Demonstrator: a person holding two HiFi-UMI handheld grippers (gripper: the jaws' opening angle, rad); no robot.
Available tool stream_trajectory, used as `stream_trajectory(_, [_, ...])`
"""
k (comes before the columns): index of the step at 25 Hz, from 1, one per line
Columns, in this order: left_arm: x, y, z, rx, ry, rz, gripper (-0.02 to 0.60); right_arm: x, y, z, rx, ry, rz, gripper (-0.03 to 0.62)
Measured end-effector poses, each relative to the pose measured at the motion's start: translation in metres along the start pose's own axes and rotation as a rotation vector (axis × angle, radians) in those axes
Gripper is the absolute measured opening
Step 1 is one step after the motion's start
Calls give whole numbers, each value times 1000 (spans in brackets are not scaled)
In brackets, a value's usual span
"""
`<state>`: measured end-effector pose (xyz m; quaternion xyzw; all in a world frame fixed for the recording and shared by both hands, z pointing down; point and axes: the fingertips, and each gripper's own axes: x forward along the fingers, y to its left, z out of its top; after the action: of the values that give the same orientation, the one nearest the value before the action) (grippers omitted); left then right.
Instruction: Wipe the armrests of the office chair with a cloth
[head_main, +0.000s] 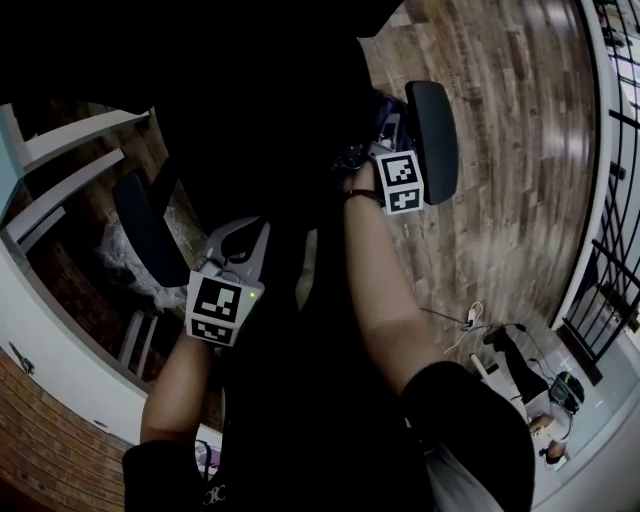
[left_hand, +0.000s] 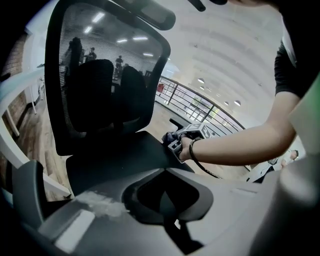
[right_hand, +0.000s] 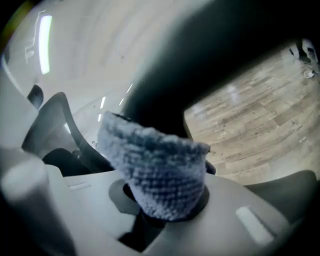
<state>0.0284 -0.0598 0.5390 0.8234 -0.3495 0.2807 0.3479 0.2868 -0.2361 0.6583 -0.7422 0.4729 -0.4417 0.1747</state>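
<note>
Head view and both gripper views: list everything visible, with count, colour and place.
office chair: one, black, mesh back, directly in front of the person
armrests: two, black; one next to the right gripper, one beside the left gripper
cloth: one, grey-blue, knitted look, bunched in the right gripper's jaws
floor: brown wood planks, around the chair
railing: one, black, right edge of the head view
cables: white, lying on the floor to the person's right
left gripper: one, grey, jaws together with nothing between them, over the chair's left side
right gripper: one, grey, jaws shut on the cloth
forearms: two, bare below black sleeves, left and right
</note>
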Motion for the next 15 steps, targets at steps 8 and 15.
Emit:
stream_trajectory(8, [-18, -7, 40, -14, -63, 13, 6, -63, 66, -3, -256, 183, 202, 61])
stream_trajectory(15, [-22, -16, 87, -26, -135, 21, 6, -135, 119, 34, -753, 423, 501, 60])
